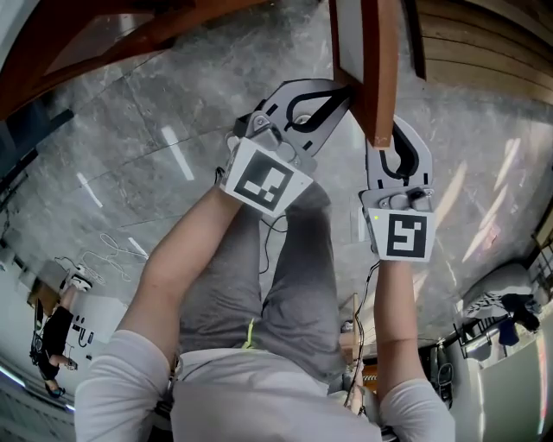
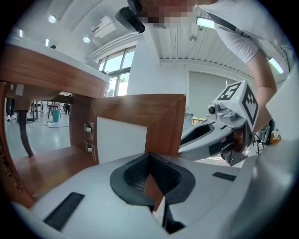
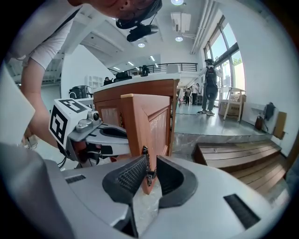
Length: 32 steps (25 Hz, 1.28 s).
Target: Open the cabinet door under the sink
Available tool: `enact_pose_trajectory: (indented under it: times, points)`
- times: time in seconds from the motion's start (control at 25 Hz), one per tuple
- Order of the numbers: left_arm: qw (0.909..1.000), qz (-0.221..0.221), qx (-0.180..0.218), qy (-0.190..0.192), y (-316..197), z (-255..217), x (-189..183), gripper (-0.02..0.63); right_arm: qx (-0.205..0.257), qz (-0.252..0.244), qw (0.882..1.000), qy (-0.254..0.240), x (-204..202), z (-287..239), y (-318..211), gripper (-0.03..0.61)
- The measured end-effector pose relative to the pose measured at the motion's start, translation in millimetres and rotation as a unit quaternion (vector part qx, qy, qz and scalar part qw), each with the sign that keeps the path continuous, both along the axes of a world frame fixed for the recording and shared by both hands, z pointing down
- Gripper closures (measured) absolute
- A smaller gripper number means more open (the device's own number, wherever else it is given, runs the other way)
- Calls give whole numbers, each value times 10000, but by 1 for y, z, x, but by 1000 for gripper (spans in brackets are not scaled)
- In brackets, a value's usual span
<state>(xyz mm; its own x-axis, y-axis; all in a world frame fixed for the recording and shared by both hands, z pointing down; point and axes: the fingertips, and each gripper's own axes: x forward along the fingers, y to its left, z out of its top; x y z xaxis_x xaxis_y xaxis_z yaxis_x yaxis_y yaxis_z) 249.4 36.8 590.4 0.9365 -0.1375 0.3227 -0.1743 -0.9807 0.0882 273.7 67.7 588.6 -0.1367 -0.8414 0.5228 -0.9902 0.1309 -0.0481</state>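
A glossy grey veined marble floor (image 1: 130, 164) spreads beneath the fingers (image 3: 129, 176) of the right gripper (image 3: 150, 172). Beyond those fingers, to their right, lie brown wooden plank steps (image 3: 233, 156). Tall glazed windows (image 3: 229, 44) rise above them, and round white ceiling lamps (image 3: 177, 2) glow overhead.

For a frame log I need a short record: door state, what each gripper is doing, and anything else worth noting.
door: open, swung out from the cabinet, white inner face showing
left gripper: shut on the door's edge
right gripper: shut on the door's edge, at the metal pull
hinges: two, in view inside the cabinet
floor: grey marble
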Motion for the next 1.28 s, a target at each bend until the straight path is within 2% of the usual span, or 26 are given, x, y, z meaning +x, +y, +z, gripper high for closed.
enact_pose_trajectory:
  times: [0.16,0.32,0.76,1.04,1.28]
  points:
    - [9999,-29,1,129,-2,-10,17,604,-273,544,9981,-12,43,8,22,499]
    - [10000,-58,26,55,-5,-16,17,604,-428,724,9964,115,62,4,39,499]
    - [9998,-212,20,24,-14,-55,7,604,-389,659,9970,117,55,-34,31,499]
    - [9994,-289,161,106,-22,-111,-3,604,-358,743,9965,136,65,-80,30,503]
    - [9975,-649,238,157,-43,-168,-26,604,-191,916,9955,169,67,-133,23,528]
